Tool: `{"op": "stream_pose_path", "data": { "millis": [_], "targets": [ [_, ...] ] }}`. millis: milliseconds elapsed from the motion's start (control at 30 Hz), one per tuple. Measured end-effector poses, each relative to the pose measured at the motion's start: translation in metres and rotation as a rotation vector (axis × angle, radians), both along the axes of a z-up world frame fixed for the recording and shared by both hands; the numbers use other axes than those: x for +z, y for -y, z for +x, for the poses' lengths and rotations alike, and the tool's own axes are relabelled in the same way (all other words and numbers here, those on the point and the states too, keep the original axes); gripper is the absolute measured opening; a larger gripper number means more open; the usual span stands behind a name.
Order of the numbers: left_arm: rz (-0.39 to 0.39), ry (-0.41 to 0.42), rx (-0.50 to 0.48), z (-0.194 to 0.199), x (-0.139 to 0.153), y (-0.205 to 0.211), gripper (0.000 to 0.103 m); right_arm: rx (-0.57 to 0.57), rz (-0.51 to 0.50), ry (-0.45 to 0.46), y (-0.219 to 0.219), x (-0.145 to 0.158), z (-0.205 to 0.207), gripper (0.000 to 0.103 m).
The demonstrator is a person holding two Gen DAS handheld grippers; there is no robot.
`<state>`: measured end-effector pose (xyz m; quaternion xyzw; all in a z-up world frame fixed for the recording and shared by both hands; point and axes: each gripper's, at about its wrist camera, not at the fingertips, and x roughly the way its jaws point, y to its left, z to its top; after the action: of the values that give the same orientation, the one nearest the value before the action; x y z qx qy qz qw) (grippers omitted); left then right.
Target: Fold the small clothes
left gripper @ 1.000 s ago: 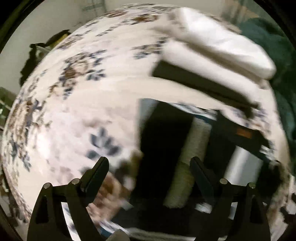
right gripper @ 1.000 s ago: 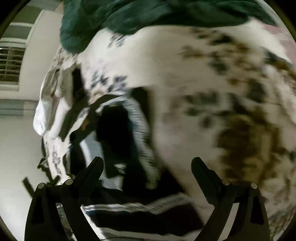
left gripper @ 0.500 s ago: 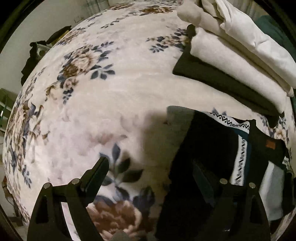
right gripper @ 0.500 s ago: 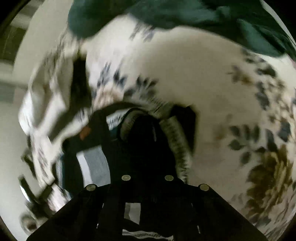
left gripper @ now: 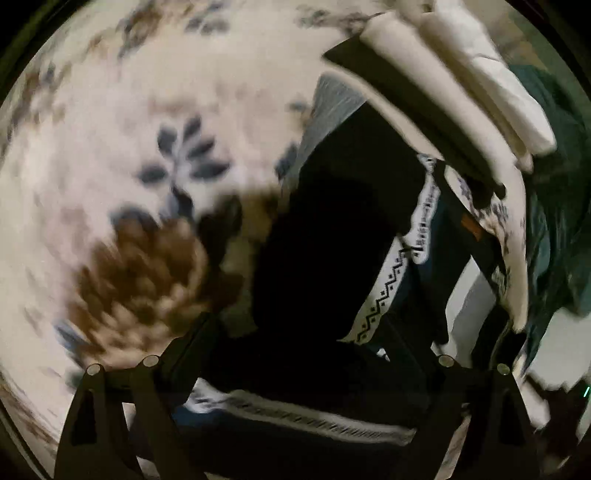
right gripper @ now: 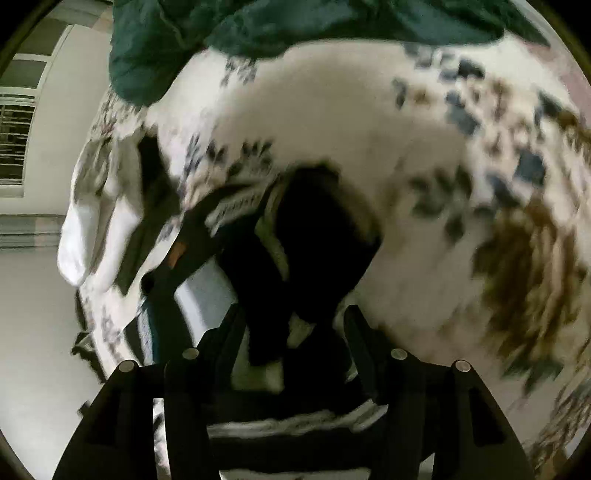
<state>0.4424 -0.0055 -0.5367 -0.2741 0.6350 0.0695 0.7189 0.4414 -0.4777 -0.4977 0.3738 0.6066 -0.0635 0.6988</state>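
Since a second ago the left claw (left gripper: 299, 325) has dropped lower over the dark garment (left gripper: 332, 236), which now fills the middle of its view instead of the lower right, and the picture is smeared with motion. Its jaws stand wide apart above the cloth and grip nothing. Half a second ago the right claw (right gripper: 293, 325) was pinched shut; its jaws have just been opening and now stand about halfway, with a fold of the dark garment (right gripper: 314, 236) lying between them, though whether the pads press on it I cannot tell through the blur. That garment, black with a white zigzag-patterned band (left gripper: 388, 291), lies crumpled on the floral blanket (left gripper: 110, 147) covering the bed. Beyond it in the left view a stack of folded clothes (left gripper: 461, 85) sits, cream and white pieces over a dark one. A dark green cloth (right gripper: 258, 26) is bunched at the far edge in the right view.
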Motion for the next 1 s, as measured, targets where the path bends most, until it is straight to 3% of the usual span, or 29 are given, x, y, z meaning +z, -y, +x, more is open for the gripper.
{"op": "stream_pose_path", "data": {
  "millis": [33,100,200,300,467,500,533,600,733,800,867,933,1000],
  "targets": [
    [-0.011,0.002,0.033,0.002,-0.007,0.0,0.083,0.012,-0.009,-0.005,-0.008,-0.001,0.0,0.058],
    [0.035,0.001,0.069,0.008,-0.017,0.002,0.029,0.047,-0.087,-0.012,-0.02,-0.001,0.006,0.058],
    [0.096,0.053,0.068,0.013,-0.012,-0.001,0.004,0.1,-0.206,0.01,-0.026,0.006,0.018,0.058],
    [0.146,0.104,0.021,0.012,0.004,-0.002,0.003,0.158,-0.316,0.013,-0.025,0.014,0.037,0.058],
    [0.191,0.112,0.006,0.007,0.013,-0.02,0.003,0.351,-0.318,-0.048,-0.033,-0.014,0.072,0.055],
    [0.195,0.113,0.013,0.006,0.014,-0.026,0.003,0.382,-0.311,-0.041,-0.037,-0.016,0.073,0.034],
    [0.197,0.114,0.014,0.007,0.015,-0.031,0.003,0.41,-0.309,-0.029,-0.041,-0.016,0.073,0.0],
    [0.202,0.118,0.009,0.007,0.016,-0.043,0.003,0.397,-0.289,0.011,-0.041,-0.004,0.07,0.0],
    [0.211,0.116,-0.022,0.006,0.013,-0.044,0.003,0.211,-0.155,0.087,-0.013,0.028,0.058,0.0],
    [0.216,0.116,-0.03,0.007,0.011,-0.044,0.003,0.139,-0.098,0.112,0.003,0.036,0.057,0.0],
    [0.219,0.117,-0.033,0.007,0.01,-0.043,0.003,0.144,-0.022,0.089,0.008,0.029,0.063,0.006],
    [0.223,0.117,-0.033,0.007,0.01,-0.042,0.003,0.222,0.008,0.018,-0.003,0.011,0.074,0.054],
    [0.226,0.117,-0.04,0.007,0.009,-0.041,0.003,0.289,0.0,-0.002,-0.02,-0.001,0.08,0.058]
  ]
}}
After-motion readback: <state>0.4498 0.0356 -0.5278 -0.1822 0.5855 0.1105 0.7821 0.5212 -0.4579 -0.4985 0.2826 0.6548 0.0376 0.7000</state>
